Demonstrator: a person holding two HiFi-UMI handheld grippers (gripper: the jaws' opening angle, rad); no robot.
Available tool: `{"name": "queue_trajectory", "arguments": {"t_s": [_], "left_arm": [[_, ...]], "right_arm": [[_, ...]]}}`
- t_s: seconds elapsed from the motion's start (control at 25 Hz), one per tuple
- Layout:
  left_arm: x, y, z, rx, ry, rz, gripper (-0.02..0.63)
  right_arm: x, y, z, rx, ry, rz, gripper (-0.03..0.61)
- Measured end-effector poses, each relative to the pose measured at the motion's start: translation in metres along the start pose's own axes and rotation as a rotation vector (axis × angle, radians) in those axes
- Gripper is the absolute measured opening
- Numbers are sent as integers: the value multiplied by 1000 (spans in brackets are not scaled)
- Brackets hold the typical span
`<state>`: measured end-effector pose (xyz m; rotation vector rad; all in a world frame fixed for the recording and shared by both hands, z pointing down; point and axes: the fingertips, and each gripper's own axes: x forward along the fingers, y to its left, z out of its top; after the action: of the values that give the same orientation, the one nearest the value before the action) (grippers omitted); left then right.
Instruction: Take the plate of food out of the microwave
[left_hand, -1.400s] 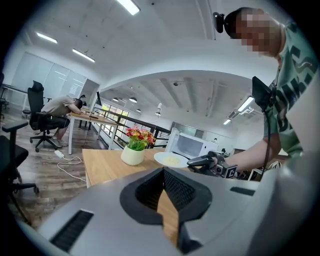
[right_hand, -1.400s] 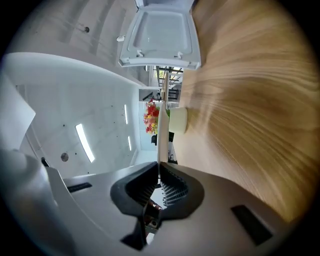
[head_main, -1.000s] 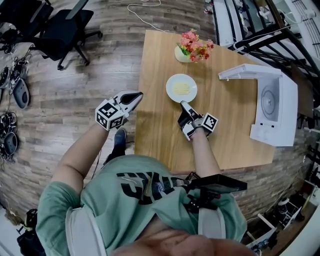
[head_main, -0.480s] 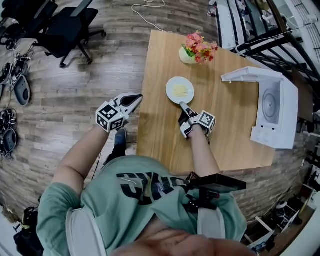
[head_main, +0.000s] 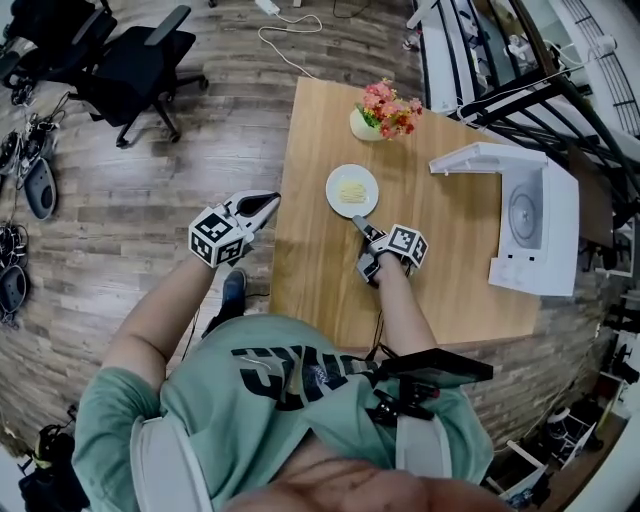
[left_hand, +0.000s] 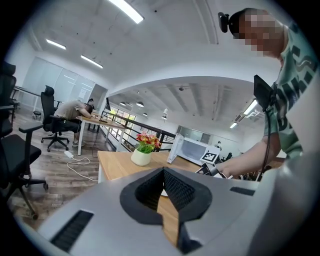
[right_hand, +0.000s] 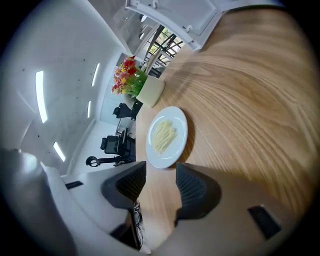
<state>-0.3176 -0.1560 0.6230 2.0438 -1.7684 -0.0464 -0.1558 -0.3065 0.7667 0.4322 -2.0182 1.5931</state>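
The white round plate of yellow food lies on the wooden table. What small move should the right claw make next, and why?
Probably draw the right claw straight back from the white round plate of yellow food. Its jaws have just been opening and hold nothing; the plate rests on the wooden table just beyond the tips, outside the open white microwave.

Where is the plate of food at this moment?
In the head view the plate of food sits on the table, between the flower pot and the right gripper, left of the microwave.
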Motion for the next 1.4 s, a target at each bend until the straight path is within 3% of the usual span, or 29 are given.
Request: {"name": "queue_trajectory", "arguments": {"t_s": [0.44,0.88,1.24,1.4], "left_arm": [[-21,-10,19,3,-35,-8,5],[-33,-25,29,-3,-73,-28,5],[-53,-45,-6,-37,-31,-120,5],[-65,-40,-5,-33,-41,-178,5]], "right_arm": [[-33,19,3,18,-75,46,170],[-45,31,4,10,-78,40,170],[-43,39,-35,12,-62,60,169],[-55,51,-52,16,-97,84,169]]}}
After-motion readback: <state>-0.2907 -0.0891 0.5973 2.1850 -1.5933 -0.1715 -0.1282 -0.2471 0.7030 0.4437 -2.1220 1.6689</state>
